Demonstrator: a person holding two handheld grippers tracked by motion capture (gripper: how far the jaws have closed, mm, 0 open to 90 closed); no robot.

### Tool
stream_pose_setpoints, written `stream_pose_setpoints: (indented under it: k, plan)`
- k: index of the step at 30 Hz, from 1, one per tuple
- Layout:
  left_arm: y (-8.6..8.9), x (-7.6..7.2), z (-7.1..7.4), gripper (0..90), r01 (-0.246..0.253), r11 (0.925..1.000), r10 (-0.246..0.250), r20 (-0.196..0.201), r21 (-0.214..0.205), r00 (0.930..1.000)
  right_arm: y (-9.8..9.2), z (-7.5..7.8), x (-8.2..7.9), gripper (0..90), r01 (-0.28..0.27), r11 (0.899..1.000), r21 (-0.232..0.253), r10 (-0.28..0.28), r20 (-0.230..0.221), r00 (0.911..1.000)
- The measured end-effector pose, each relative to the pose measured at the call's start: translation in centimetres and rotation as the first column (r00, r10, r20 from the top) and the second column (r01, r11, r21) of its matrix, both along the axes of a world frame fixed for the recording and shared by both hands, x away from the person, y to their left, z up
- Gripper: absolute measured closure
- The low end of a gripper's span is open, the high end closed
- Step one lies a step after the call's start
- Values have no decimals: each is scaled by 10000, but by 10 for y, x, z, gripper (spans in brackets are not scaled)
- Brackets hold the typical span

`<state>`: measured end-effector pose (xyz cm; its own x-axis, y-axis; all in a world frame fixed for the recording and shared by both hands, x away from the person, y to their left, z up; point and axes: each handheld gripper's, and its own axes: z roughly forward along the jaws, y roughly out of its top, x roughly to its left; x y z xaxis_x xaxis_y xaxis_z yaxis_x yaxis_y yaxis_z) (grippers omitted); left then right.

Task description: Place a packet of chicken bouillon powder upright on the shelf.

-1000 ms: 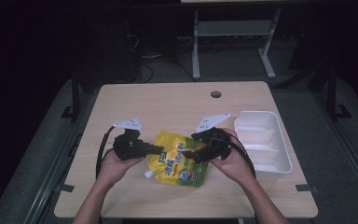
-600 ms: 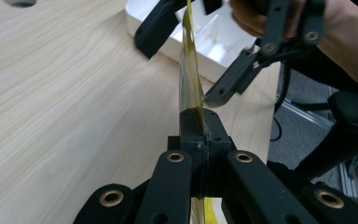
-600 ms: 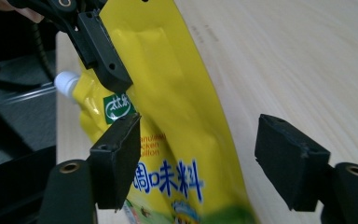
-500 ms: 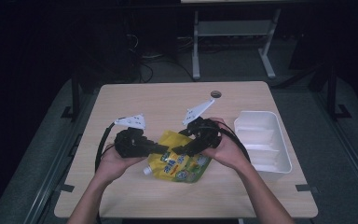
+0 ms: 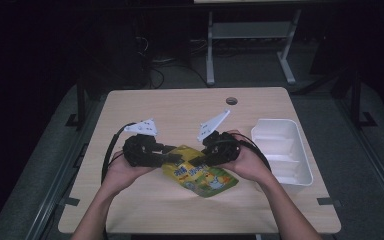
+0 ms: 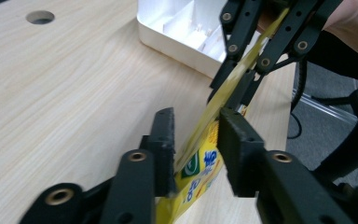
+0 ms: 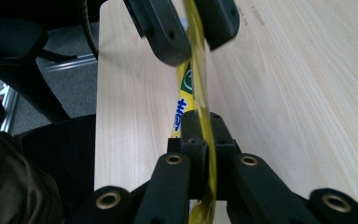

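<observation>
Right gripper (image 7: 200,154): we have its jaws clamped on the top edge of the yellow pouch (image 5: 202,175), the film pinched flat between the pads; in the high view this gripper (image 5: 207,155) sits at the pouch's upper right.
Left gripper (image 6: 193,140): its jaws straddle the same edge with the film running between them, but a gap shows on the near side, so we read them as parted and not yet biting; in the high view it (image 5: 167,157) sits at the pouch's upper left.
Pouch position: it hangs between the two tools, edge-on in both gripper views, its lower part resting on the table (image 5: 180,107) just below them.
Step in hand, as we judge it: getting a second hold on the top edge, probably to pull the pouch open or stretch it.
Doing it well: we should close the left jaws squarely on the film close to the right tool's grip, keep both bites on the seam, and pull evenly so the film does not slip or tear crookedly.
Beyond the tools: a white divided tray (image 5: 280,150) stands to the right of the right gripper, empty as far as we see.
Writing: blue characters and a green round badge on yellow; we cannot read the words or a brand.
</observation>
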<state>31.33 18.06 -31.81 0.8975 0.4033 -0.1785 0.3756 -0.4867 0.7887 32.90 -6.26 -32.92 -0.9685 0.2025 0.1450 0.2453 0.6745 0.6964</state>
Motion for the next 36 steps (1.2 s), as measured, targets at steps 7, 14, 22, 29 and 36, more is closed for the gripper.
stream_pose_setpoints:
  k: [7, 14, 22, 29, 36]
  plan:
    - [14, -1, 1, 541, -394, 9991, 397, 177, -176, 9991, -20, -2, 4, 892, 456, 9983, 374, -445, -308, 9985]
    - [31, -4, -9, 483, -822, 9964, 827, 243, -208, 9963, -40, -3, 7, 892, 1052, 9918, 729, -1009, -602, 9931]
    - [38, -5, -28, 432, -983, 9945, 987, 90, -352, 9951, -52, 4, 8, 894, 1404, 9812, 1322, -1323, -681, 9889]
    - [22, -6, -47, 378, -508, 9978, 498, -251, -430, 9984, -54, 10, 5, 894, 1478, 9694, 1962, -1384, -608, 9885]
    - [11, -3, -54, 523, 260, 9919, -373, -889, -1245, 9953, -47, 14, -2, 893, 1188, 9614, 2481, -1083, -557, 9926]
